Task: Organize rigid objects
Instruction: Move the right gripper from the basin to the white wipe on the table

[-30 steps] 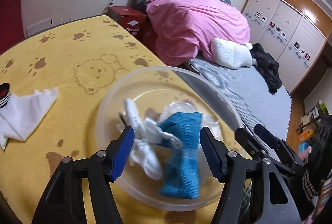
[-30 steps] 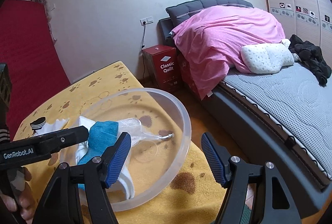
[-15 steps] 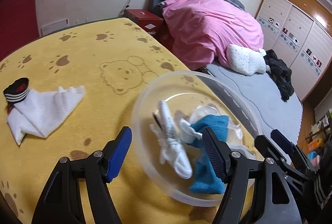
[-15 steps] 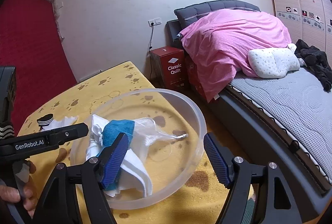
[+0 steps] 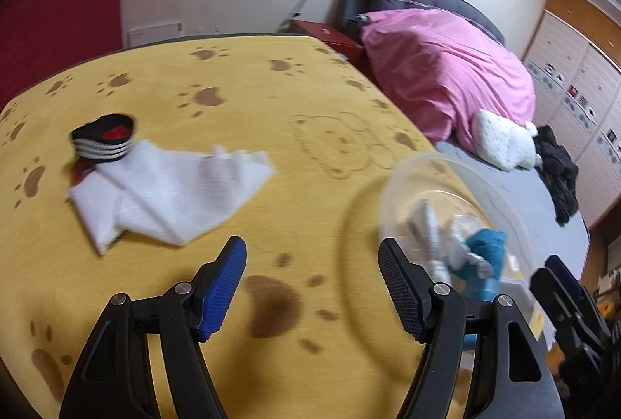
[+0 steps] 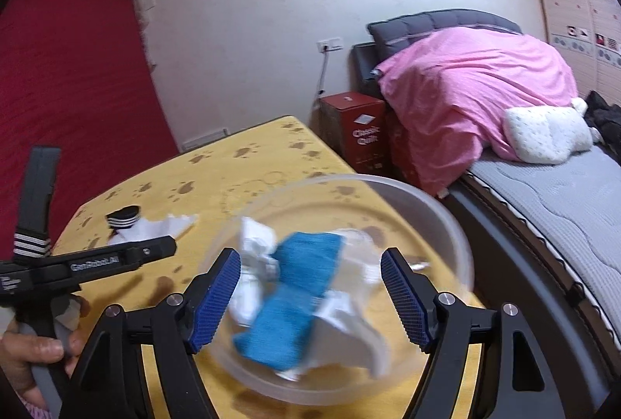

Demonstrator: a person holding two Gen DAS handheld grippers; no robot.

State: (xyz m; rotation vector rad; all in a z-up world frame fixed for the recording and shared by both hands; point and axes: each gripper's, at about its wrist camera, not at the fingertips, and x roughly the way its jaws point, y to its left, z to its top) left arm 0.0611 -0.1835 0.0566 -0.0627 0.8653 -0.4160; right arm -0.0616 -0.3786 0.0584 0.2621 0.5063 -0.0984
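both grippers are released, left gripper (image 5: 312,285) over bare table (image 5: 240,101), right gripper (image 6: 310,296) above the bowl (image 6: 458,244) at the table's bed-side edge; a sock (image 5: 167,190) lies apart.

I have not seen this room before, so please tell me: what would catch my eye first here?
The clear round plastic bowl near the bed-side edge of the yellow paw-print tablecloth stands out, holding a bright blue sock among white socks. A flat white cloth lies further along the table, and a big pink duvet covers the bed behind.

Left gripper (image 5: 312,281) now off bowl (image 5: 392,186)
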